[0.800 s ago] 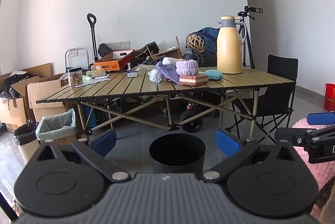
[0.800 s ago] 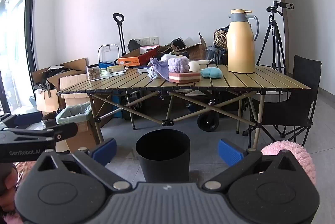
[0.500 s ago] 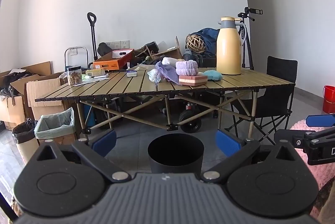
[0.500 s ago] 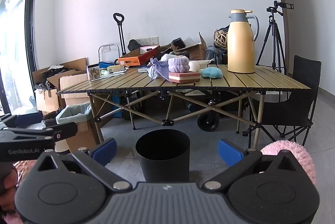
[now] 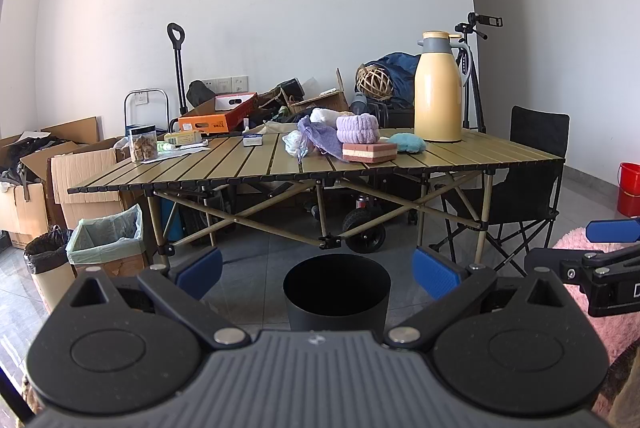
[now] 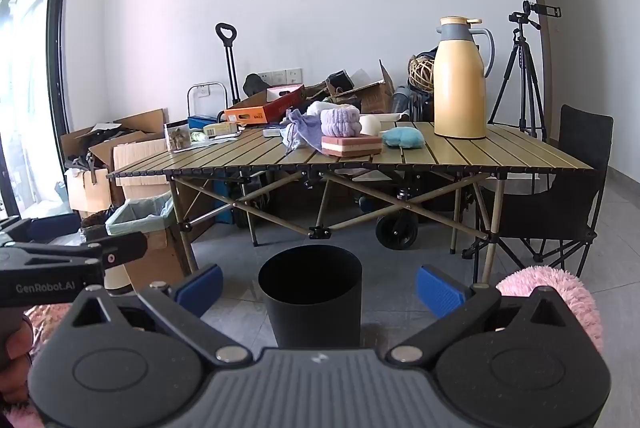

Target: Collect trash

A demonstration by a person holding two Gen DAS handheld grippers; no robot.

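Observation:
A black bin [image 5: 337, 292] stands on the floor in front of a slatted folding table [image 5: 248, 168]; it also shows in the right wrist view [image 6: 310, 300]. On the table lie a crumpled white wad [image 5: 294, 142], a purple cloth [image 5: 316, 132], a small box [image 5: 252, 140] and papers [image 5: 184, 144]. My left gripper [image 5: 318, 270] is open and empty, low, facing the bin. My right gripper [image 6: 319, 286] is open and empty, beside it. Both are well short of the table.
A yellow thermos [image 5: 438, 88], sponge [image 5: 370, 151], purple band [image 5: 357, 128], teal pad [image 5: 407, 142] and snack jar [image 5: 143, 148] are on the table. Lined bins [image 5: 106, 240] and boxes [image 5: 60, 180] stand left. A black chair [image 5: 532, 184] and pink rug [image 6: 552, 288] are right.
The left wrist view has shifted slightly, with the table sitting a little lower and nearer. The right wrist view is unchanged. Both grippers stay open.

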